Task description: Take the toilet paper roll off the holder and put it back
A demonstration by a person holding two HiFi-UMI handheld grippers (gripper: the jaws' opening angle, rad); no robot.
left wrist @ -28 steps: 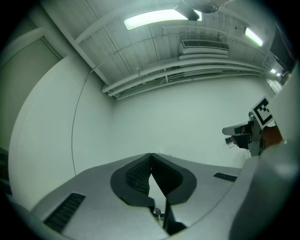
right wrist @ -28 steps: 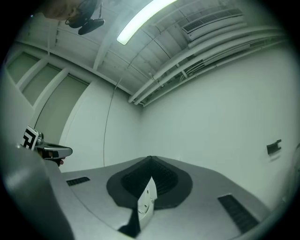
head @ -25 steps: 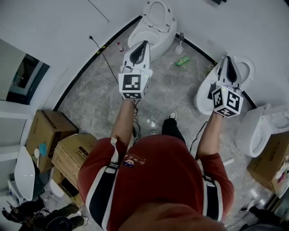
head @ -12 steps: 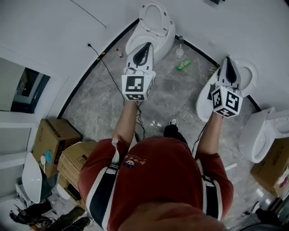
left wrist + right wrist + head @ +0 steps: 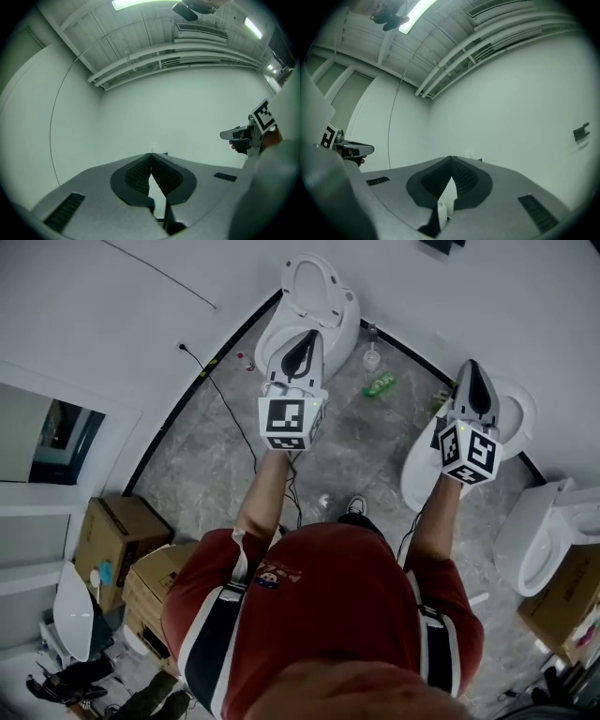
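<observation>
**A:** Where is the toilet paper roll sitting?

**B:** It isn't showing in any view, and neither is its holder. Only a small dark fitting (image 5: 581,132) is showing at the far right of the white wall (image 5: 511,103), too small to tell what it is.

**A:** And the jaws?

**B:** The left gripper (image 5: 305,336) and the right gripper (image 5: 472,367) are both pressing their jaws fully together on nothing, pointing at bare wall.

**A:** What is worrying you?

**B:** The person is standing on a grey marbled floor (image 5: 206,456) among white ceramic toilets (image 5: 314,296). A thin black cable (image 5: 225,381) is trailing at the left and a small green container (image 5: 379,384) is lying near the far toilet, so a foot could be catching on either. Jaws arriving closed would be knocking the roll, not gripping it.
</observation>
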